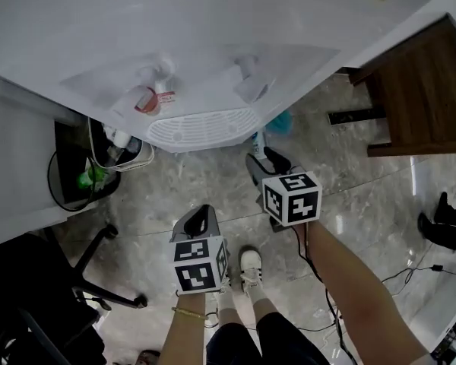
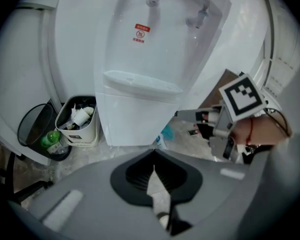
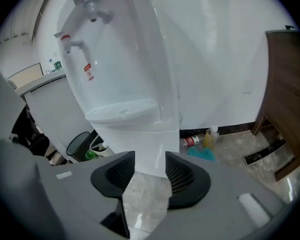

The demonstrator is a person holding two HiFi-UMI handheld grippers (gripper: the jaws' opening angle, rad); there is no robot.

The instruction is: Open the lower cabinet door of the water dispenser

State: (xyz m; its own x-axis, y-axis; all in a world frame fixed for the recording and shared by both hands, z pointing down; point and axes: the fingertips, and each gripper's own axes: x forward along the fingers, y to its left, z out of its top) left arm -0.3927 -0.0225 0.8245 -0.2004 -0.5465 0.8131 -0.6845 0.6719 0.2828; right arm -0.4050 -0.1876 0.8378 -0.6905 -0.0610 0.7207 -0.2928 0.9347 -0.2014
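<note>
The white water dispenser [image 1: 213,44] stands in front of me, taps and drip tray [image 1: 201,128] seen from above. Its lower cabinet door [image 2: 135,121] is a plain white panel under the tray, lying flush, also in the right gripper view [image 3: 152,149]. My left gripper [image 1: 200,220] hangs over the floor short of the dispenser, jaws together [image 2: 154,156] with nothing in them. My right gripper [image 1: 260,162] is closer, just below the tray's right side. It is open [image 3: 150,171], the door's lower corner showing through the gap beyond the jaws, apart from them.
A white waste bin [image 1: 125,154] and a black bin [image 1: 68,177] stand left of the dispenser. Right of it is a dark wooden cabinet [image 1: 425,90], with bottles [image 3: 210,136] and a blue cloth [image 3: 205,154] on the floor between. An office chair base [image 1: 99,280] and cables [image 1: 410,272] lie nearby.
</note>
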